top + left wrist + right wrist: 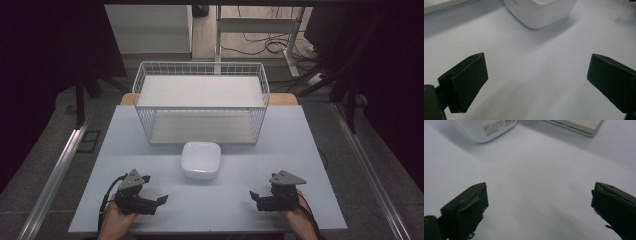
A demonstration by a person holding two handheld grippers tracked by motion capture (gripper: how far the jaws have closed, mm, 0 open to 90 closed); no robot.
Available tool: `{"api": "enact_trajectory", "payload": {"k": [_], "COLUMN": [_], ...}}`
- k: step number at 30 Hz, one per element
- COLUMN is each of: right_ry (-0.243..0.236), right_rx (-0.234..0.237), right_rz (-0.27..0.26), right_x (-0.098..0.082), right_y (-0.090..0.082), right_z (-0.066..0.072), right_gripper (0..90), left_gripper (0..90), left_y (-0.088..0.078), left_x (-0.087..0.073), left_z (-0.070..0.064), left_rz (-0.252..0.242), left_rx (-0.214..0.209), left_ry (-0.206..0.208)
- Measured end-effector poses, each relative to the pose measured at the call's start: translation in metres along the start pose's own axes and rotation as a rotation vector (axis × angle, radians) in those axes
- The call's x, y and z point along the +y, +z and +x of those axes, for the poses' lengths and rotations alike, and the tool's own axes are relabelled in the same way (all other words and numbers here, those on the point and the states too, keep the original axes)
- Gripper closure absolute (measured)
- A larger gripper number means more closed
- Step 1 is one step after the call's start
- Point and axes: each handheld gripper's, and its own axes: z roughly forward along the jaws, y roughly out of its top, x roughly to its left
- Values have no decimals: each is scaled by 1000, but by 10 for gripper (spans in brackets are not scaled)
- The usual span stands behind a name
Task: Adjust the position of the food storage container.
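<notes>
White wire basket (200,102) stands at the far side of the pale tabletop (300,150), a white slab shelf inside it. Just in front of it, apart from its wall, sits the bowl (200,159), a squarish white dish, roughly midway between the two hands. From the left hand-held gripper (161,202) the bowl lies ahead and to the right; from the right hand-held gripper (254,198), ahead and to the left. Neither looks clearly nearer. Both have their jaws wide apart, holding nothing, well short of the bowl.
</notes>
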Motion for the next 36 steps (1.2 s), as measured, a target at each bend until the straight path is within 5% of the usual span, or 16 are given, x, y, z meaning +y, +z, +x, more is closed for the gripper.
{"api": "enact_trajectory", "payload": {"k": [3,9,12,24,32,36], "right_ry": [-16,3,13,33,72,71], "right_rx": [-35,-21,25,19,52,78], "right_rz": [-23,5,19,79,70,67], "right_x": [2,2,2,10,31,43], "right_y": [2,3,3,11,19,26], "right_z": [3,0,-2,-5,-10,-11], "right_gripper": [0,0,0,3,159,237], "left_gripper": [45,45,45,12,52,120], "left_y": [3,2,1,8,15,18], "left_x": [-2,-2,-2,0,18,35], "left_z": [2,3,6,16,26,33], "left_rz": [12,-5,-12,6,22,13], "left_rx": [-9,13,18,-1,-12,18], "left_ry": [-5,4,-7,-38,-64,-44]}}
